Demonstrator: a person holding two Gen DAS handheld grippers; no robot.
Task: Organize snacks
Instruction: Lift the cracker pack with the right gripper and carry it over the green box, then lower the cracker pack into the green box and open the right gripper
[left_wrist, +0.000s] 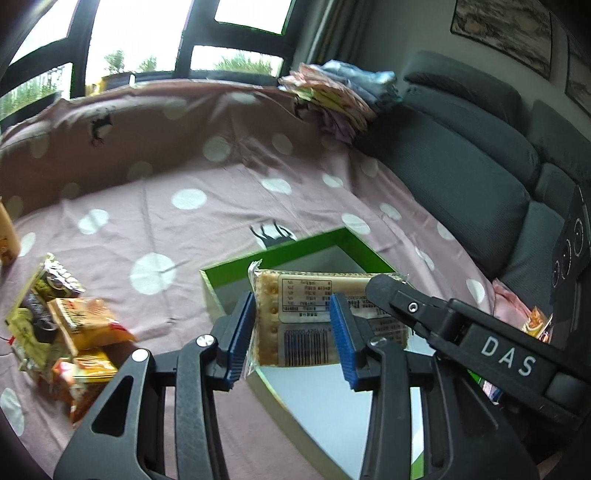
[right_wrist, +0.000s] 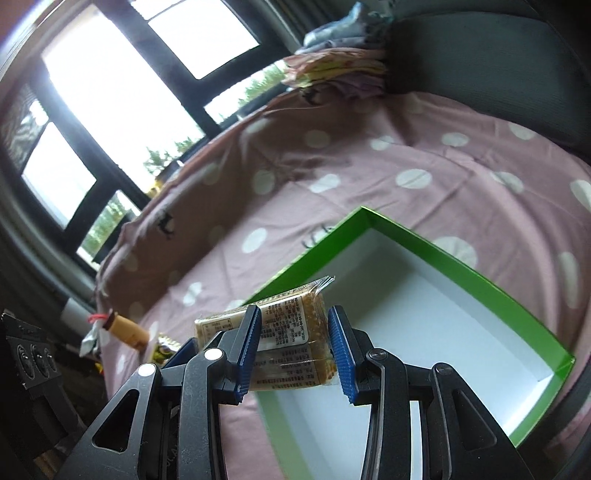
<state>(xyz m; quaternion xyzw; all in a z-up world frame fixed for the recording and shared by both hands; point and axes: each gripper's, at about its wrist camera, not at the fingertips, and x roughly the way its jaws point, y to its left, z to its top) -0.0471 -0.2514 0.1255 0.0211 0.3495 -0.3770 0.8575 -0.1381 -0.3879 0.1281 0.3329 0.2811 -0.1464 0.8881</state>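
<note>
Snack pile (left_wrist: 62, 325) near my bedspread's (left_wrist: 192, 229) left edge: motion-blurred, labels unreadable. Green box (right_wrist: 461, 266): near corner hidden behind my fingers (right_wrist: 341, 350).

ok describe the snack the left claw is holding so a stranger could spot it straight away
On the pink polka-dot bedsheet lies an open green box with a white inside. Above its near corner, the left claw grips a clear-wrapped cracker pack. Unlike the yellow and orange packets heaped to the left, it shows pale crackers, a white label and a barcode.
</note>
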